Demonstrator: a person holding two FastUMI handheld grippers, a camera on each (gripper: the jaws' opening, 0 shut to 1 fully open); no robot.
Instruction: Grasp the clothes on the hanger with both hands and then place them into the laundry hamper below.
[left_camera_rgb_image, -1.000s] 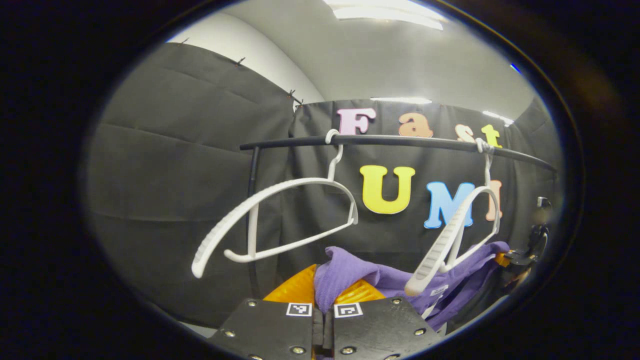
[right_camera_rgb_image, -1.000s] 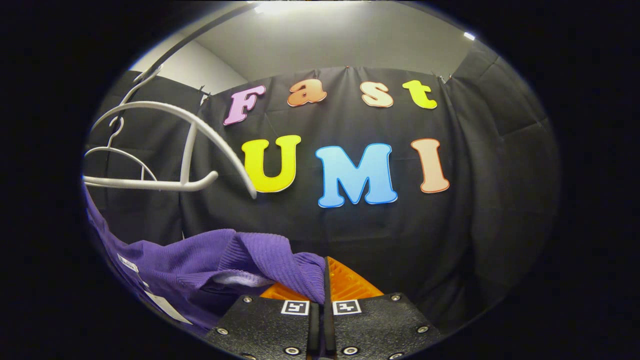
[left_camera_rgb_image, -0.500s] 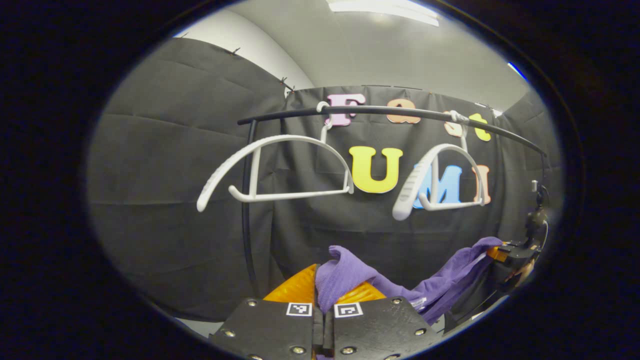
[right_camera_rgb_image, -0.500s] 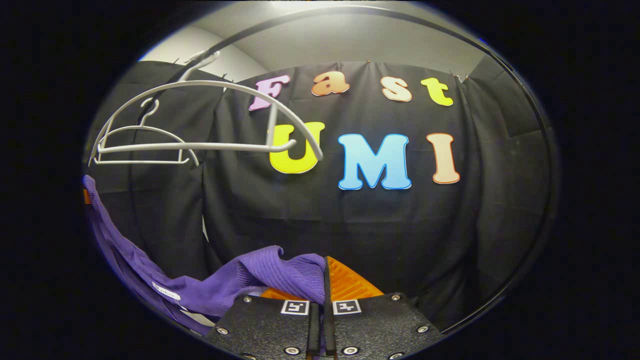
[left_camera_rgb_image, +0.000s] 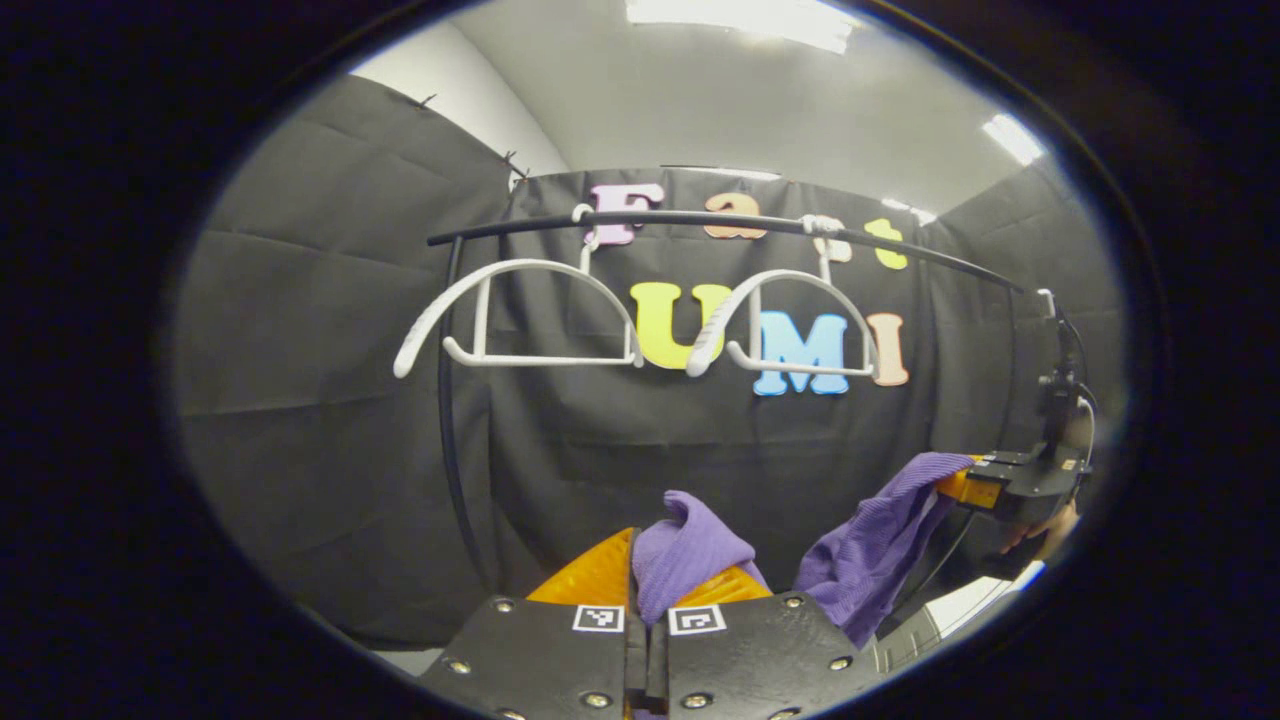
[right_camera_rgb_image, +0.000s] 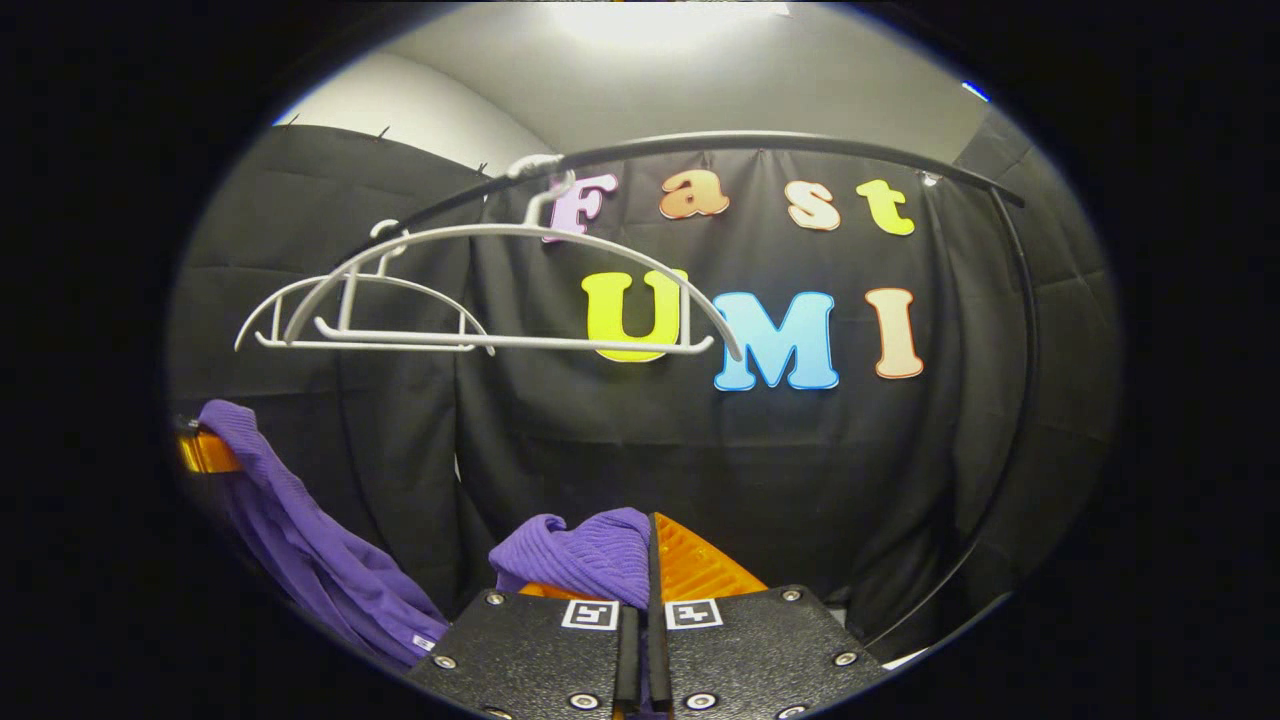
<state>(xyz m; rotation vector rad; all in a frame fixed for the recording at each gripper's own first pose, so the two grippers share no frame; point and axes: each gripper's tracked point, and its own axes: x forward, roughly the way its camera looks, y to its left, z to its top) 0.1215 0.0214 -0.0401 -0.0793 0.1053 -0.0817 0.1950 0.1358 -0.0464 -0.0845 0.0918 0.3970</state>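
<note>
Purple garment (left_camera_rgb_image: 690, 555) is pinched by both closed hand-held grippers, left (left_camera_rgb_image: 648, 600) and right (right_camera_rgb_image: 648, 575).

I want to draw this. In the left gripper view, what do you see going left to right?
Thin black upright pole → first white plastic hanger → second white plastic hanger → purple knit garment → right gripper holding its far end.

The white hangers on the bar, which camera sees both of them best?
The left gripper view. There the two white hangers hang side by side on the black bar, apart and both bare. In the right gripper view the hangers overlap, one partly behind the other, so they are harder to tell apart.
</note>
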